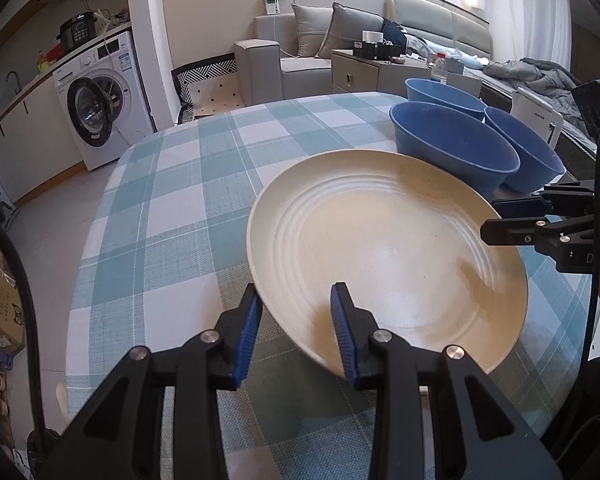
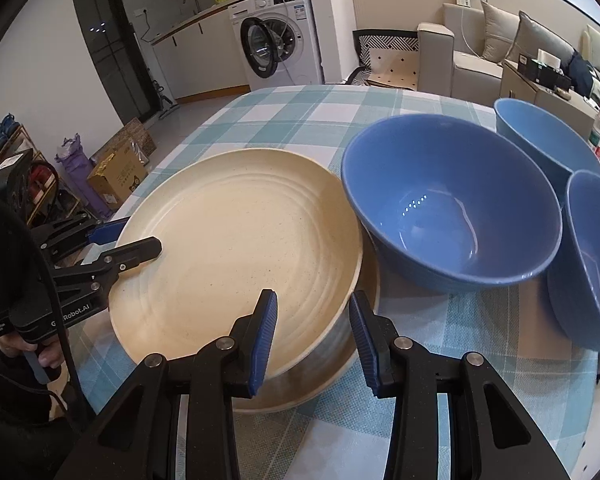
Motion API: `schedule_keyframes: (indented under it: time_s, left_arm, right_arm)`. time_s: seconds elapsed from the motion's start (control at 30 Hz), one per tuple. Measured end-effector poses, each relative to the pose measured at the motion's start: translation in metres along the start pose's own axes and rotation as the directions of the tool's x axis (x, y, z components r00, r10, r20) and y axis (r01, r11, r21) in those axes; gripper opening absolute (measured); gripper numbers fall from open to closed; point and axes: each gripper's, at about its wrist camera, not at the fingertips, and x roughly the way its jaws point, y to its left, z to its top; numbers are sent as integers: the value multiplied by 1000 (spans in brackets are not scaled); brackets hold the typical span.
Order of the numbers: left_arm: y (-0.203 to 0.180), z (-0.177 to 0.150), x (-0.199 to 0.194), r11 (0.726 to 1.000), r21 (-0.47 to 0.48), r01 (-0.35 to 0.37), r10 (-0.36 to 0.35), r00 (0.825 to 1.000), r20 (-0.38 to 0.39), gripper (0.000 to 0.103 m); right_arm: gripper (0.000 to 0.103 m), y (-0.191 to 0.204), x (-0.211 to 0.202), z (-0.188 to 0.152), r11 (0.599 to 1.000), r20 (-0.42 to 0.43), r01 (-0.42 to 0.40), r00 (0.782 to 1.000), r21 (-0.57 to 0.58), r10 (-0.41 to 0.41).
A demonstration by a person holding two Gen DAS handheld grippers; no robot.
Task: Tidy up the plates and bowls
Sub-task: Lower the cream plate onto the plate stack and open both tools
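Observation:
A cream ridged plate (image 1: 384, 248) is tilted above a second cream plate (image 2: 340, 364) that lies under it on the checked table. My left gripper (image 1: 296, 332) is open, its jaws either side of the plate's near rim. My right gripper (image 2: 314, 340) is open, its jaws straddling the opposite rim of the upper plate (image 2: 236, 248). Each gripper shows in the other's view, the right one (image 1: 496, 216) and the left one (image 2: 128, 236). Three blue bowls stand beside the plates: a near one (image 2: 452, 200), a far one (image 2: 540, 140) and a right one (image 2: 592, 264).
The table has a teal and white checked cloth (image 1: 172, 184). A washing machine (image 1: 100, 104) stands beyond the table's left side, a grey sofa (image 1: 300, 48) and a low cabinet (image 1: 364, 72) behind it. Boxes (image 2: 116, 176) sit on the floor.

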Motion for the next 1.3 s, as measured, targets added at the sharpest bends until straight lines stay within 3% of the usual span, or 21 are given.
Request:
schedule_keyframes:
  time_s: [0.77, 1.3]
  left_arm:
    - [-20, -8, 17, 997, 69, -19, 21, 999, -33, 36]
    - [-26, -10, 23, 994, 105, -38, 44, 998, -54, 40]
  right_arm:
    - [39, -4, 8, -16, 996, -12, 91, 996, -22, -91]
    - [39, -3, 10, -19, 996, -19, 93, 995, -13, -93]
